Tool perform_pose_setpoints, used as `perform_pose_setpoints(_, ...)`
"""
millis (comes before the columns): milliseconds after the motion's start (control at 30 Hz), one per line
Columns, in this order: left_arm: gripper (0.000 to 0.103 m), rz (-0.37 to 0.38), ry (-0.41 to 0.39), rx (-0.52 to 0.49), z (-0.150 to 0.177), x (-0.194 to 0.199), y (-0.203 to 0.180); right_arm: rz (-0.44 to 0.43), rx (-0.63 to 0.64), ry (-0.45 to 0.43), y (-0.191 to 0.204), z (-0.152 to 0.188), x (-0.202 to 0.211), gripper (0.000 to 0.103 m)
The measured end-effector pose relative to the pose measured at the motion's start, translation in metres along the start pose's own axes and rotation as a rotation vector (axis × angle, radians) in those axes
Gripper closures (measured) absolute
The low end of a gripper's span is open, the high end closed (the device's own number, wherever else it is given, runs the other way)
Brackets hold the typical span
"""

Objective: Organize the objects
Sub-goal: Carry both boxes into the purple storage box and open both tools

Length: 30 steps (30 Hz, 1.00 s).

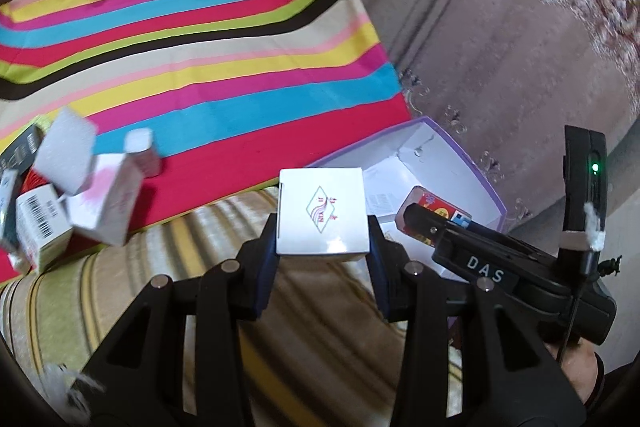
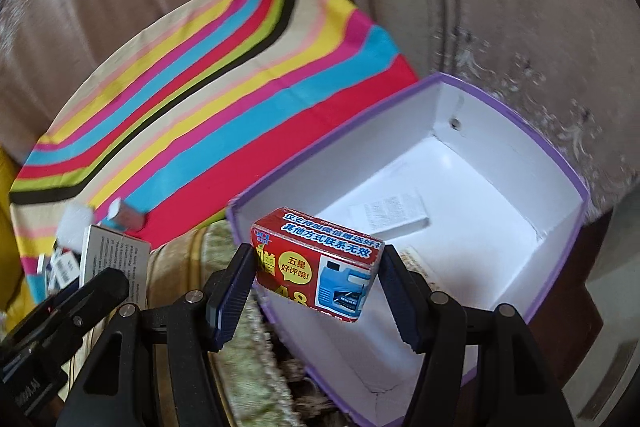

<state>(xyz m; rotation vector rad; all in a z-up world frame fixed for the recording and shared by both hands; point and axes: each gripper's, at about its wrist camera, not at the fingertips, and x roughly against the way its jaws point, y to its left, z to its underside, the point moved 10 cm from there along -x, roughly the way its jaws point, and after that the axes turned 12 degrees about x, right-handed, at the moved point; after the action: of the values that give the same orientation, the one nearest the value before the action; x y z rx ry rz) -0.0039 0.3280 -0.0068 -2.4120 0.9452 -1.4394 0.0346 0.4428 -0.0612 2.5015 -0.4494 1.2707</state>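
Observation:
My left gripper point(image 1: 322, 227) is shut on a white square box with a red logo point(image 1: 322, 211), held above the sofa edge, left of the purple-rimmed open box point(image 1: 486, 183). My right gripper point(image 2: 318, 267) is shut on a red box with Chinese text point(image 2: 316, 261), held over the near-left rim of the purple-rimmed box point(image 2: 560, 155). That box has a white inside and holds a flat white packet point(image 2: 390, 213). The right gripper and its red box point(image 1: 430, 207) also show in the left wrist view.
A striped cloth point(image 1: 224, 67) covers the sofa seat. A pile of small boxes point(image 1: 76, 195) lies on it at the left, also in the right wrist view point(image 2: 104, 239). A brownish sofa back point(image 1: 500, 59) rises behind.

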Motion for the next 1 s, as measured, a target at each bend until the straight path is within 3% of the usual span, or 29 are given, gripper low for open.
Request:
perform_pose_setpoints(367,0.058,0.02,0.017,-0.077,0.001,-0.021,-0.034,0.072,-0.132,0.006,-0.034,0.007,0.001,0.039)
perform_pose_setpoints(500,0.058,0.034,0.023,-0.107,0.003,-0.025,-0.044,0.092,-0.19,0.015,-0.046,0.012,0.0,0.03)
perform_pose_setpoints(600,0.046,0.033,0.032,-0.114,0.004,-0.028,-0.047,0.097,-0.22,0.016,-0.052,0.014,0.0,0.025)
perform_pose_setpoints(700,0.043,0.035,0.026,-0.11,0.003,-0.026,-0.046,0.095,-0.228,0.018,-0.054,0.015,-0.001,0.022)
perform_pose_setpoints(833,0.043,0.005,0.021,-0.105,0.002,-0.027,-0.042,0.082,-0.208,0.012,-0.05,0.013,-0.001,0.022)
perform_pose_setpoints(1000,0.042,-0.094,0.001,-0.088,-0.002,-0.024,-0.022,0.065,-0.184,0.003,-0.042,0.011,0.001,0.022)
